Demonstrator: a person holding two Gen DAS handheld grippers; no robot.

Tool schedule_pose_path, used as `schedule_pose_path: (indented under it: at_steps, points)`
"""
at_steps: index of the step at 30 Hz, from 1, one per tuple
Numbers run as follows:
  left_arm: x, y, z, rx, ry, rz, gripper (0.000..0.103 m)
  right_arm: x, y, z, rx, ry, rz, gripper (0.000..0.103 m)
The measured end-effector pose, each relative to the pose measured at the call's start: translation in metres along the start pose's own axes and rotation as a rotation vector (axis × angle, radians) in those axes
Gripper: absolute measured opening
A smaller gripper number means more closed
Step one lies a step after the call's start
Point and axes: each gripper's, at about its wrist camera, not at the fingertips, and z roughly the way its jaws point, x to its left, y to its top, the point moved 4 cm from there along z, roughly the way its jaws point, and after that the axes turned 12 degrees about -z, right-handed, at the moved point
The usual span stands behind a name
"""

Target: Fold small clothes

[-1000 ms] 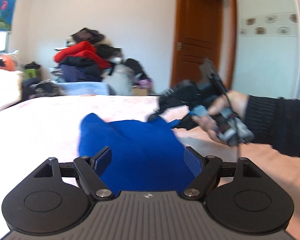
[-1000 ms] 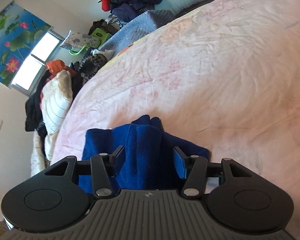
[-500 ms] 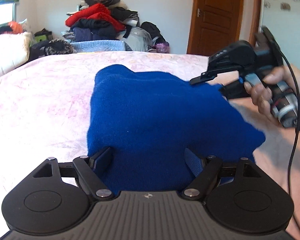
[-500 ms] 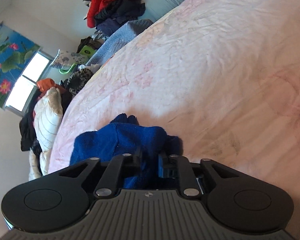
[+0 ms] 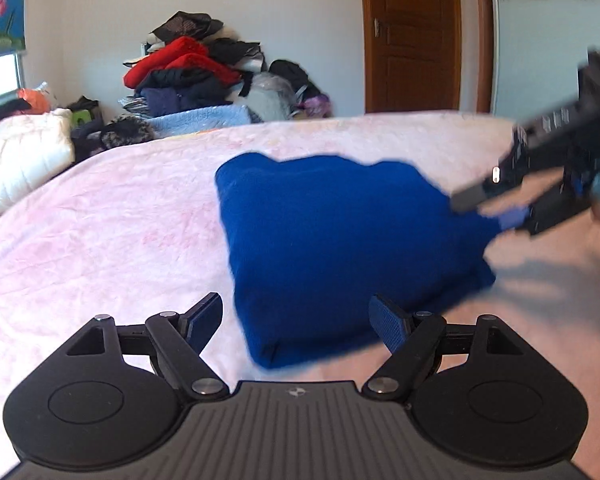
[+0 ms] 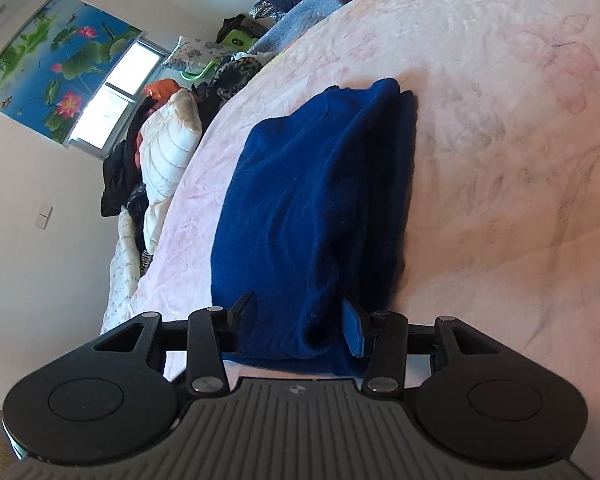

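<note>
Folded blue garment (image 5: 340, 248) lies on the pink bedsheet (image 5: 100, 240), between two grippers.

The left wrist view shows the left gripper (image 5: 296, 320) wide, holding nothing, at the garment's near edge, and the blurred right gripper (image 5: 496, 204) at its right corner. Only the right wrist view shows the right gripper (image 6: 298, 326) opening, its jaws either side of a thick fold, and the window (image 6: 112, 92).
</note>
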Motion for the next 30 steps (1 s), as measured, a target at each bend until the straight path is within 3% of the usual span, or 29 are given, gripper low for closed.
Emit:
schedule_pose_path:
  at_steps: [3,5,7,9,11,13,18,19,21,22,30]
  points:
    - [0.003,-0.011,0.006,0.052,0.053,-0.006,0.081,0.001,-0.001,0.005,0.006,0.017,0.023,0.043]
    - [0.01,-0.009,0.009,0.067,0.068,-0.067,0.081,0.003,-0.003,0.01,0.019,0.008,0.022,0.029]
    - [0.019,-0.005,0.01,0.053,0.089,-0.117,0.079,0.005,-0.005,0.012,0.032,0.006,0.024,0.027]
    - [0.021,-0.003,0.014,0.06,0.122,-0.101,0.075,0.007,-0.005,0.012,0.031,-0.008,0.02,0.026]
    - [0.024,-0.002,0.015,0.073,0.123,-0.112,0.068,0.008,-0.003,0.011,0.03,-0.004,0.03,0.026]
    - [0.026,-0.004,0.02,0.106,0.124,-0.131,0.038,0.009,-0.003,0.011,0.028,0.004,0.034,0.026]
    - [0.019,-0.002,0.028,0.119,0.141,-0.123,0.037,0.001,-0.007,0.025,0.065,-0.004,0.058,0.022]
    - [0.018,-0.001,0.029,0.123,0.142,-0.116,0.029,0.0,-0.009,0.027,0.071,-0.006,0.058,0.014]
    - [0.017,0.0,0.029,0.138,0.134,-0.109,0.022,0.002,-0.012,0.028,0.066,-0.003,0.055,0.014]
    - [0.018,0.0,0.029,0.142,0.132,-0.102,0.012,0.004,-0.013,0.027,0.06,-0.002,0.042,0.014]
    - [0.028,0.003,0.02,0.155,0.135,-0.082,0.007,0.014,-0.018,0.007,0.034,0.041,0.035,0.011]
